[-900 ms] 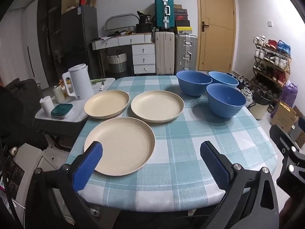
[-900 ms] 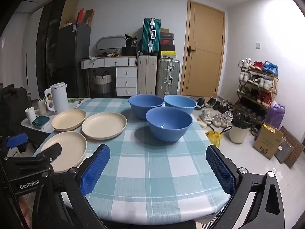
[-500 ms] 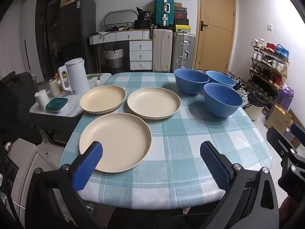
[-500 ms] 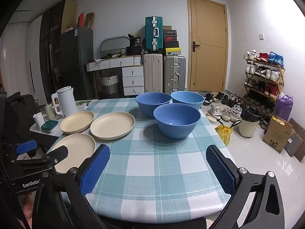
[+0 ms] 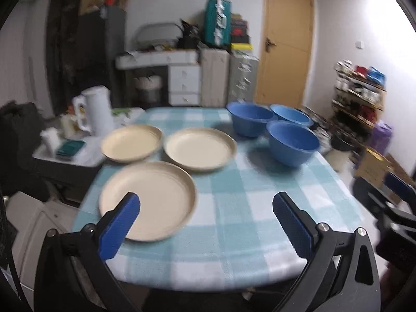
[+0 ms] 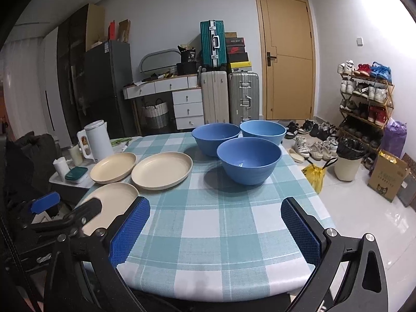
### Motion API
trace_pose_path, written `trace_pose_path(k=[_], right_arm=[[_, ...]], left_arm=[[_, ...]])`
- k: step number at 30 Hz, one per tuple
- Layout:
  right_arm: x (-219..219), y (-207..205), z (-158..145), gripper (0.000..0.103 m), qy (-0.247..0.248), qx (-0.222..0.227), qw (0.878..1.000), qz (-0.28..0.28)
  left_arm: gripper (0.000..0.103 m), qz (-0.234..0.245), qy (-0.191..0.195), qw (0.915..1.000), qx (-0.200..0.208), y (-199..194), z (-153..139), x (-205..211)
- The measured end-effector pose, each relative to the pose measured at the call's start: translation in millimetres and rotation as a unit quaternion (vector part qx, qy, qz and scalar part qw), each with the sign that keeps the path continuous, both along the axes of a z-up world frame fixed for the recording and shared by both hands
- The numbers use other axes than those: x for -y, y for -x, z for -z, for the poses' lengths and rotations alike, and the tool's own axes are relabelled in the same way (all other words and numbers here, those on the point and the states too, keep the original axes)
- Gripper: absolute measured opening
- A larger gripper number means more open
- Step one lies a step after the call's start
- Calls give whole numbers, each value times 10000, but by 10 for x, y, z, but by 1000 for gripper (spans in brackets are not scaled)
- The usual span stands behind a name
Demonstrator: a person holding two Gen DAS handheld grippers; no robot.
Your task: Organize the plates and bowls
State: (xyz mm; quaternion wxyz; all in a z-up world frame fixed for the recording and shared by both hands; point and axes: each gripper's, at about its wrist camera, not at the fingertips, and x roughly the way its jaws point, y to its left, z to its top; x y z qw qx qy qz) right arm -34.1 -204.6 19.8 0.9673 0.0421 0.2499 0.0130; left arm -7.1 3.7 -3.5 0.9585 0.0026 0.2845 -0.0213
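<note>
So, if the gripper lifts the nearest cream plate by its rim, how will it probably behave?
The nearest cream plate looks rigid, so it should not flop. Its matte finish suggests light plastic or fibre. It is wide and shallow, so gripped at one edge by the left gripper it may droop or slip.

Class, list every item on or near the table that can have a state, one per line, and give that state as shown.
Three cream plates: empty, laid out singly, unstacked.
Three blue bowls: upright, empty, clustered, not nested.
Left tongs: open, holding nothing, above the nearest plate.
Right tongs: open, holding nothing.
White kettle: upright, lid shut.
Door: closed.
</note>
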Motion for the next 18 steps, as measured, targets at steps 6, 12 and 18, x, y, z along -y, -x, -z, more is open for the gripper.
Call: trace_pose_path(k=[6, 12, 18], right_arm=[[14, -39, 17, 103, 74, -110, 9998, 140], [-39, -45, 12, 103, 300, -95, 9992, 232], [-98, -65, 21, 103, 383, -73, 9991, 161]], left_arm=[[102, -15, -885, 9961, -5, -59, 89, 58], [103, 3, -465, 9982, -378, -88, 60, -39], [103, -37, -231, 9975, -665, -145, 102, -116]])
